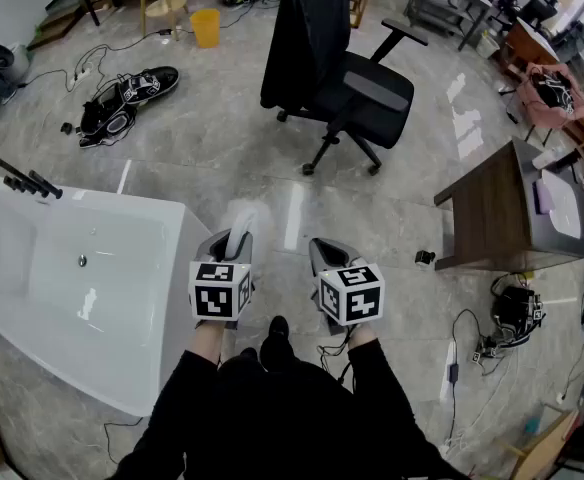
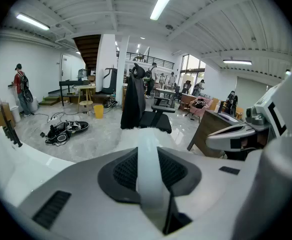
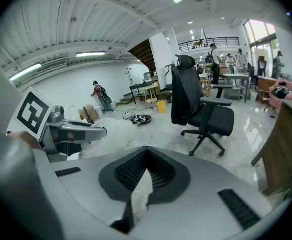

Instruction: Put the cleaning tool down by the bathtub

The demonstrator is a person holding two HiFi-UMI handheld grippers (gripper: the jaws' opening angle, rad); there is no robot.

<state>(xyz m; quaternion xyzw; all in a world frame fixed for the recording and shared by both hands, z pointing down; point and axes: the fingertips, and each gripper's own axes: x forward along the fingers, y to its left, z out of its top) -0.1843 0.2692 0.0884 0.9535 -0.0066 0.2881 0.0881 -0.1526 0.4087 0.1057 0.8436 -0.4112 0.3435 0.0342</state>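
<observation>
The cleaning tool is a white handle (image 2: 150, 176) ending in a fluffy white head (image 1: 240, 215). My left gripper (image 1: 234, 240) is shut on the handle, and the tool points forward over the floor just right of the white bathtub (image 1: 122, 213). In the left gripper view the handle runs straight between the dark pads of the left gripper (image 2: 148, 151), with the fluffy head (image 2: 136, 133) beyond them. My right gripper (image 1: 322, 250) hovers beside it, shut and holding nothing. In the right gripper view, the right gripper (image 3: 145, 171) has the fluffy head (image 3: 108, 129) to its left.
Black taps (image 1: 27, 181) sit on the tub's far left rim. Ahead stands an office chair (image 1: 357, 93) with a black jacket. A brown desk (image 1: 492, 208) is at the right, and shoes (image 1: 122, 98) and a yellow bin (image 1: 205, 26) farther back. Cables (image 1: 472, 343) lie at the right.
</observation>
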